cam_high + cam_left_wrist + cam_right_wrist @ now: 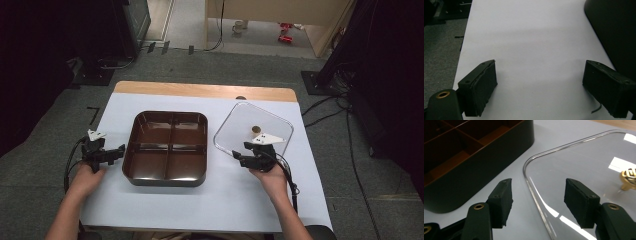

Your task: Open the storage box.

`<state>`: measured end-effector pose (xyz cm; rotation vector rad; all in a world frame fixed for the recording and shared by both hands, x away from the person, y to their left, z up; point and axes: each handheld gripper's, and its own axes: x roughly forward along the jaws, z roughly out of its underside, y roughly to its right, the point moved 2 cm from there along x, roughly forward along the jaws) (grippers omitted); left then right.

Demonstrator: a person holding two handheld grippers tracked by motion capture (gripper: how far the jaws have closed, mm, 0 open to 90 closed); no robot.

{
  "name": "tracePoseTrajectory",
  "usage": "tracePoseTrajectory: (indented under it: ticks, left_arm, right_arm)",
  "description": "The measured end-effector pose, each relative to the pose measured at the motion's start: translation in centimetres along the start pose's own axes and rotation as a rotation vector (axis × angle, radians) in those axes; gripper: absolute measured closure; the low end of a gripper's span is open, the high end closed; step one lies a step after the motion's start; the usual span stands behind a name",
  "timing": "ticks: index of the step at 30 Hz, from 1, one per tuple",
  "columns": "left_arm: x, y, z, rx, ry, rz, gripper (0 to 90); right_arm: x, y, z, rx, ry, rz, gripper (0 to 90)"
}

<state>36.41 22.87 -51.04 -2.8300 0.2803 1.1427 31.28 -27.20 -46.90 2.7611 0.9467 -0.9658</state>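
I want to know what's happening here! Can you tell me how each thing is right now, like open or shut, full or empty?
brown box: open, no lid on, four compartments all empty.
clear lid: off the box, lying flat on the table beside it, gold knob up.
right gripper: open, jaws either side of the lid's edge, not pressing it.
left gripper: open wide, nothing between the jaws, beside the box.

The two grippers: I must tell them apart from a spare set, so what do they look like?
Both the left gripper and the right gripper are black, each with two blocky jaws, brass-coloured rivets, a pale three-cornered plate on top and a trailing black cable. The person's forearms are bare, with no sleeves visible.
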Motion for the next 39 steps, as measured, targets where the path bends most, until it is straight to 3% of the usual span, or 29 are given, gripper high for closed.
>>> tracePoseTrajectory:
  ticks: [5, 11, 16, 19, 23, 39]
  left_arm:
    - [0.0, 0.0, 0.0, 0.0, 0.0, 0.0, 12.0]
    - [0.0, 0.0, 0.0, -0.001, 0.0, 0.0, 12.0]
    - [0.0, 0.0, 0.0, -0.001, 0.0, 0.0, 12.1]
    - [0.0, 0.0, 0.0, -0.001, 0.001, 0.0, 12.1]
    - [0.0, 0.0, 0.0, -0.001, 0.0, 0.0, 12.0]
    - [0.0, 0.0, 0.0, -0.001, 0.0, 0.0, 12.0]
  right_arm:
    - [0.9, -1.3, 0.6, -0.026, -0.008, -0.002, 39.2]
    - [2.5, -2.9, 1.5, -0.087, -0.091, 0.023, 39.2]
    - [4.2, -4.1, 2.5, -0.085, -0.13, -0.004, 38.9]
    - [4.7, -4.9, 2.8, -0.141, -0.109, 0.023, 38.0]
    - [4.8, -4.9, 3.0, -0.112, -0.086, 0.018, 37.8]
    - [4.9, -5.0, 3.1, -0.13, -0.091, 0.012, 33.1]
